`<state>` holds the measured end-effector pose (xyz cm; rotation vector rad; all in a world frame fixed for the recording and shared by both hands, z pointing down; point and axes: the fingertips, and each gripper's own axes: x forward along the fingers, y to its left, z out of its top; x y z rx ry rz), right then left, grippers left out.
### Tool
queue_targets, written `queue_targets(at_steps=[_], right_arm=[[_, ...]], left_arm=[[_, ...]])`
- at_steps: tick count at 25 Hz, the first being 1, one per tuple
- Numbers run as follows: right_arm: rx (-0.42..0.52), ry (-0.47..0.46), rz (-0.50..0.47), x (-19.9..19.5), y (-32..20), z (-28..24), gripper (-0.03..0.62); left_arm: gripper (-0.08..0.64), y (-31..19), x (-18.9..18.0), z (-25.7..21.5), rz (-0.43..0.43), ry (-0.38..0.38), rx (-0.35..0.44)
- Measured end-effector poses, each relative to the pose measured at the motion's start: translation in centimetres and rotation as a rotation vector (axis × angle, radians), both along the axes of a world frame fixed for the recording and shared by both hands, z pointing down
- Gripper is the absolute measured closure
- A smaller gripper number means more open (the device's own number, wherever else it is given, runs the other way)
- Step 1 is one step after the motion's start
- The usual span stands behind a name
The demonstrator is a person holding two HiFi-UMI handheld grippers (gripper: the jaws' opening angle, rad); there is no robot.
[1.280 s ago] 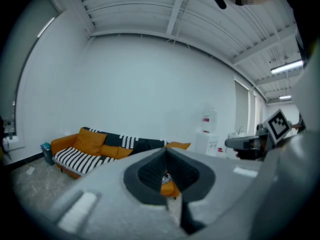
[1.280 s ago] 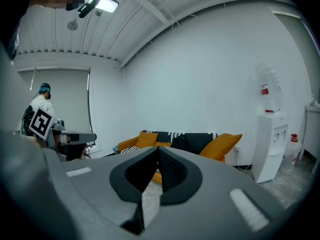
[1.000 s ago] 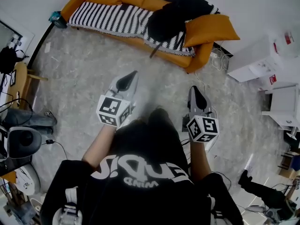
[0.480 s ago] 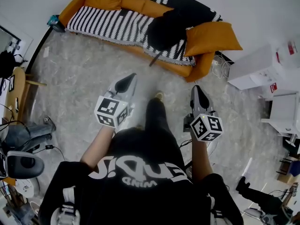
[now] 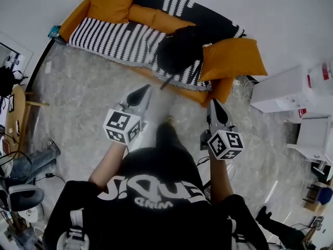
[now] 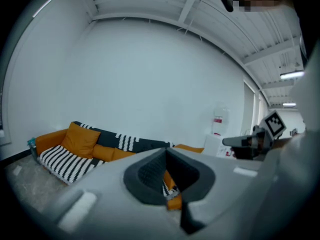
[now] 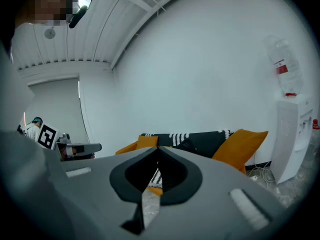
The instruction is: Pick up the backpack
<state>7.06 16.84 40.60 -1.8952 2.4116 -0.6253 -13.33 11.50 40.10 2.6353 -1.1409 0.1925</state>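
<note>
1. Two grippers sit mid-frame in the head view, pointing toward the top. The left gripper [image 5: 140,94] and the right gripper [image 5: 216,108] each have their jaws pressed together, with nothing held. The black backpack [image 5: 179,48] lies at upper centre on the orange sofa [image 5: 73,21], against an orange cushion [image 5: 231,56] and well apart from both grippers.
2. In the left gripper view, its jaws meet at lower centre, empty. The sofa stretches across the lower left behind them.
3. In the right gripper view, its jaws are likewise closed and empty. The backpack shows just right of the tips, on the sofa.
</note>
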Motion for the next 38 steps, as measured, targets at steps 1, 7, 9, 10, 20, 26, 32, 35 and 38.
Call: queue_targets(at_steps=[1, 7, 9, 10, 20, 26, 32, 35, 38], right_arm=[[-0.001, -0.003, -0.002, 0.6, -1.3, -0.1, 0.592], [0.004, -0.011, -0.027, 3.9, -7.9, -0.5, 0.592], [0.003, -0.013, -0.038, 4.7, -9.4, -0.4, 0.592], [0.003, -0.013, -0.043, 5.1, -10.2, -0.3, 0.592], [-0.040, -0.009, -0.065, 5.6, -17.3, 1.1, 0.592], [-0.061, -0.011, -0.051, 5.4, -23.5, 1.6, 0.592], [-0.084, -0.002, -0.042, 4.3, -31.1, 1.8, 0.592], [-0.096, -0.002, -0.018, 4.2, -34.3, 1.7, 0.592], [-0.115, 0.000, -0.004, 3.9, -36.7, 1.7, 0.592]], left_arm=[[0.557, -1.2, 0.6, -0.2, -0.003, -0.002, 0.000], [0.557, -7.4, 3.3, -0.9, -0.035, -0.009, 0.002], [0.558, -8.8, 3.7, -0.9, -0.053, -0.006, -0.004], [0.558, -9.5, 3.9, -0.8, -0.061, -0.005, -0.005], [0.558, -16.5, 5.0, -0.3, -0.066, 0.013, -0.018], [0.557, -23.5, 5.7, 0.0, -0.033, 0.020, -0.016], [0.557, -31.4, 5.7, 0.2, 0.023, 0.015, -0.027], [0.557, -34.9, 5.7, 0.4, 0.053, 0.017, -0.032], [0.557, -37.7, 5.9, 0.6, 0.085, 0.023, -0.049]])
